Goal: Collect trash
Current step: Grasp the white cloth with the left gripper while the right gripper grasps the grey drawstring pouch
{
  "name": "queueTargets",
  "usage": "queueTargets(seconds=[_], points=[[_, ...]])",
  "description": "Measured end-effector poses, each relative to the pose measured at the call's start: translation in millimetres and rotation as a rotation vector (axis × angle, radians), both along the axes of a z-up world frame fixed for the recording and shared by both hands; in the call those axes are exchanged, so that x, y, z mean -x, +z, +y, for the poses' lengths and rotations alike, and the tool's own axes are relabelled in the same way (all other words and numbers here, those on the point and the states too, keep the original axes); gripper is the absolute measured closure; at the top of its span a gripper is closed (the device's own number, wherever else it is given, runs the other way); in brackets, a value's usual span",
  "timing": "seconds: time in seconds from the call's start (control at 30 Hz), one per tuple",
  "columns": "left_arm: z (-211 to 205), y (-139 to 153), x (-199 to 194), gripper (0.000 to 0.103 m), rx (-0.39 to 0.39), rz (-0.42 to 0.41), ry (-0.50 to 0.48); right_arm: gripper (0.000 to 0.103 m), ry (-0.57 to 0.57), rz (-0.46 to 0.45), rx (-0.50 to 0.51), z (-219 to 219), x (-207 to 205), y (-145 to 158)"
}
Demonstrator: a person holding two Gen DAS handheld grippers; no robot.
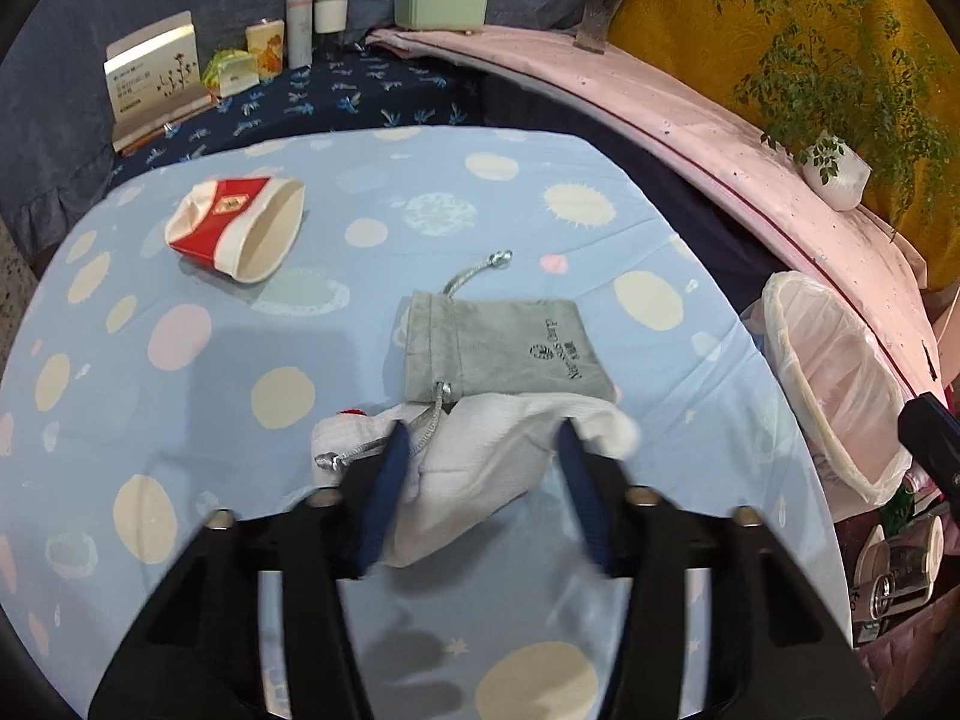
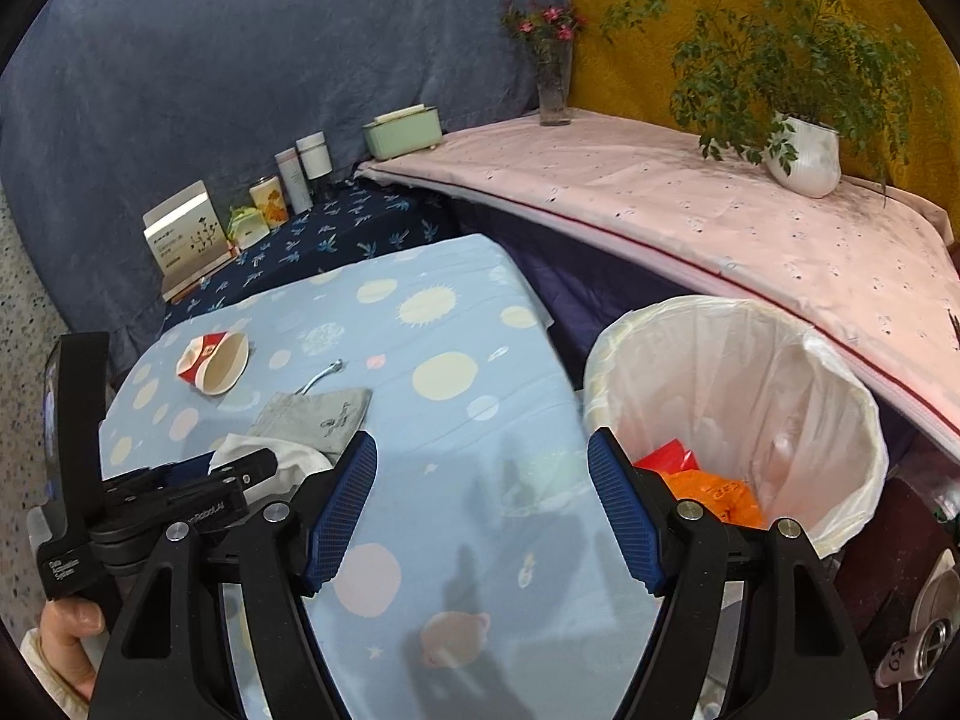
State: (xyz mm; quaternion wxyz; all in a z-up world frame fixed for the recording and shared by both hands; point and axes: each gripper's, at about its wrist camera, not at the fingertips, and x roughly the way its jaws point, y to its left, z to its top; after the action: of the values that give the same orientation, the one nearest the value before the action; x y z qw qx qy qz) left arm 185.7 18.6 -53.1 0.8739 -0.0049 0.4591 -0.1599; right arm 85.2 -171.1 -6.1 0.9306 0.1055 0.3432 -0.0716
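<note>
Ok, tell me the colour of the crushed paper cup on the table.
Red and white paper cup, cream inside; clearest in the left wrist view.

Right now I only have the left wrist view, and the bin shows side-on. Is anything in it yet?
Observer: Yes. The right wrist view looks down into the lined bin: a red wrapper and an orange bag lie at the bottom.
Operator: And the right gripper? I only catch a black corner of it.
Observer: The right gripper is open and holds nothing. It is over the blue tablecloth, at the edge next to the bin.
</note>
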Motion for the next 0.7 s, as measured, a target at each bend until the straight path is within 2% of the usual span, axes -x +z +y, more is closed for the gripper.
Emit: queueTargets(seconds=[0.03,0.07,0.27,0.37,0.7], points=[[1,-2,0,0.085,0.002,0.011,-0.006,0.033,0.005,0.007,0.000,3,-2,-3],[3,-5,0,0.095,0.007,0.020,-0.013,0.033,0.009,0.012,-0.001,6,-3,-5],[27,7,14,0.097,0.039,-0.017,0.000,0.033,0.035,0.025,-0.005,22,-9,-10],[47,16,21,0.097,0.067,-0.028,0.042,0.033,0.050,0.026,-0.014,32,-11,-10],[113,29,33,0.097,0.063,-0.053,0.192,0.033,0.106,0.046,-0.034,68,-28,-19]])
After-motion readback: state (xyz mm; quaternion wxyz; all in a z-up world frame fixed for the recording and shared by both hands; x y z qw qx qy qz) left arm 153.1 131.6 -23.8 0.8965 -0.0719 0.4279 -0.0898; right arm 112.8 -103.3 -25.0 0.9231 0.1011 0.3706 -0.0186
